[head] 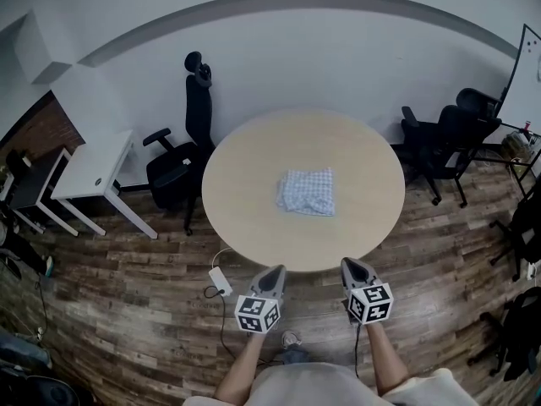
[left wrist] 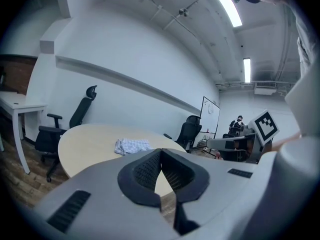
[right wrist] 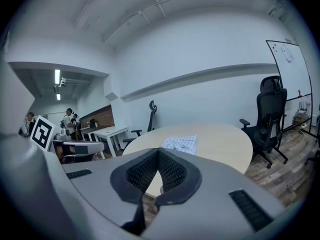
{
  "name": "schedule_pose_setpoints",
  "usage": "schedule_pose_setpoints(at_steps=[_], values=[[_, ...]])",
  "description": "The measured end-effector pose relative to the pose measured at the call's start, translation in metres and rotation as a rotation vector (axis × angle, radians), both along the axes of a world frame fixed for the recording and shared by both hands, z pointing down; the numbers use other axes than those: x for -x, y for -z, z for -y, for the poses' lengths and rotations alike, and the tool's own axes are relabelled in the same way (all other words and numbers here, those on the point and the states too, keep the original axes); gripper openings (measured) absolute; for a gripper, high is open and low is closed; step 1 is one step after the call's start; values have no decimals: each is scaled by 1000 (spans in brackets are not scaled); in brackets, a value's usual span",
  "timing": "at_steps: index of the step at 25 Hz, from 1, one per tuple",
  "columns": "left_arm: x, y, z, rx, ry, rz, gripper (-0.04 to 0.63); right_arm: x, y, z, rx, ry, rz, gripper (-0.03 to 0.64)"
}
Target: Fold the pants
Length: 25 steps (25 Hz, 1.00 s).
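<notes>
The pants [head: 307,192] lie folded into a small light blue checked bundle near the middle of the round beige table [head: 245,167]. They also show in the left gripper view as the pants [left wrist: 131,145] and in the right gripper view as the pants [right wrist: 181,143]. My left gripper [head: 276,271] and right gripper [head: 352,266] hang side by side just off the table's near edge, well short of the bundle. Both are shut with nothing between the jaws.
A black office chair [head: 182,155] stands at the table's far left and another black chair [head: 444,138] at its far right. A white desk [head: 91,172] sits to the left. A white power adapter and cable [head: 220,282] lie on the wooden floor by my feet.
</notes>
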<state>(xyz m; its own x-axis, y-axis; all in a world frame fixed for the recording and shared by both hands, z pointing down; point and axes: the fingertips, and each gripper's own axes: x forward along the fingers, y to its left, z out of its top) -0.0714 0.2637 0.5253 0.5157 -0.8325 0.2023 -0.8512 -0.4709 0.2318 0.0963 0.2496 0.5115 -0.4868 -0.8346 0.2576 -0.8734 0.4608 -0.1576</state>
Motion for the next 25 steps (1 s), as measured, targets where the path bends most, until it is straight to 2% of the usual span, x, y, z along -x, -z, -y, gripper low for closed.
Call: schedule_pose_setpoints(at_steps=[7, 11, 25], values=[[-54, 0, -81, -1, -13, 5, 31, -36, -6, -78, 10, 14, 50, 26], [-79, -8, -124, 10, -27, 7, 31, -50, -13, -120, 22, 27, 41, 26], [-96, -5, -204, -23, 13, 4, 31, -61, -17, -203, -3, 67, 21, 26]])
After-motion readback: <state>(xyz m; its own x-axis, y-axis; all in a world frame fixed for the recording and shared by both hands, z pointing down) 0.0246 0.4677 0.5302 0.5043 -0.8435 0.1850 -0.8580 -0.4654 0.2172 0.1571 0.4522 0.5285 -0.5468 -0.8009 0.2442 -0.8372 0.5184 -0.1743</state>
